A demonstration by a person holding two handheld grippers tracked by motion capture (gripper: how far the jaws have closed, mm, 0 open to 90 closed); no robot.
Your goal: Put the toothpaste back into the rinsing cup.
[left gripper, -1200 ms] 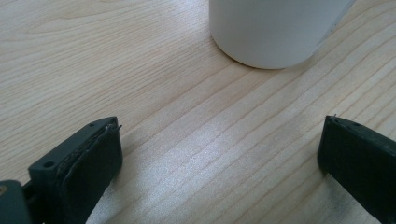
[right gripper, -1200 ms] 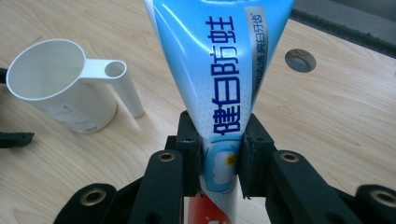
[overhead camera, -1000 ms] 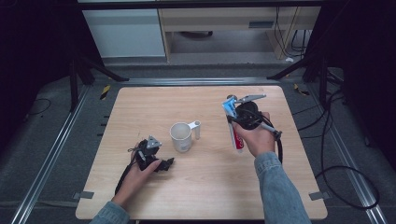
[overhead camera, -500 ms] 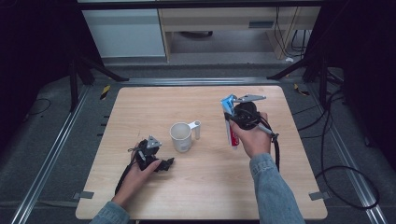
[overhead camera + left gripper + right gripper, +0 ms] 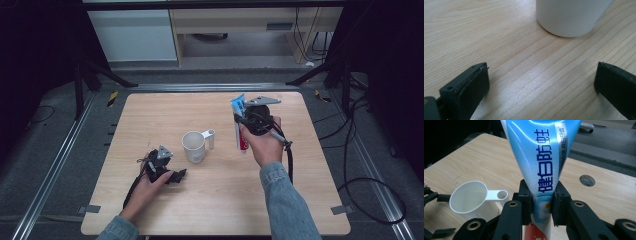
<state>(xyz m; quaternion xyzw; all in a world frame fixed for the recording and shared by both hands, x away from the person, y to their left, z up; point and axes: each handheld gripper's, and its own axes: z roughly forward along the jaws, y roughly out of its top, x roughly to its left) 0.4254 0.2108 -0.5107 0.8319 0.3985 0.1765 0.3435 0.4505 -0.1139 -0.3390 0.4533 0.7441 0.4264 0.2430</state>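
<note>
A blue, white and red toothpaste tube [image 5: 242, 137] hangs upright over the table's right half, and my right gripper [image 5: 240, 121] is shut on it. In the right gripper view the two black jaws clamp the tube [image 5: 541, 157] at its lower part, at my right gripper [image 5: 541, 203]. A white cup [image 5: 193, 146] with a flat handle stands at the table's middle, left of the tube. The cup [image 5: 471, 197] is empty inside. My left gripper [image 5: 178, 176] rests on the wood in front of and to the left of the cup, open. Nothing lies in my left gripper [image 5: 542, 75], with the cup's base [image 5: 570, 17] just ahead.
The wooden table [image 5: 150, 115] stands inside a metal frame rail [image 5: 60, 155]. A small round hole [image 5: 587, 180] sits in the tabletop beyond the tube. Cables [image 5: 350, 175] trail on the floor at the right. White cabinets [image 5: 135, 35] stand behind the table.
My right hand has shifted a little to the left with the tube, closer to the cup. The left hand and the cup have stayed put.
</note>
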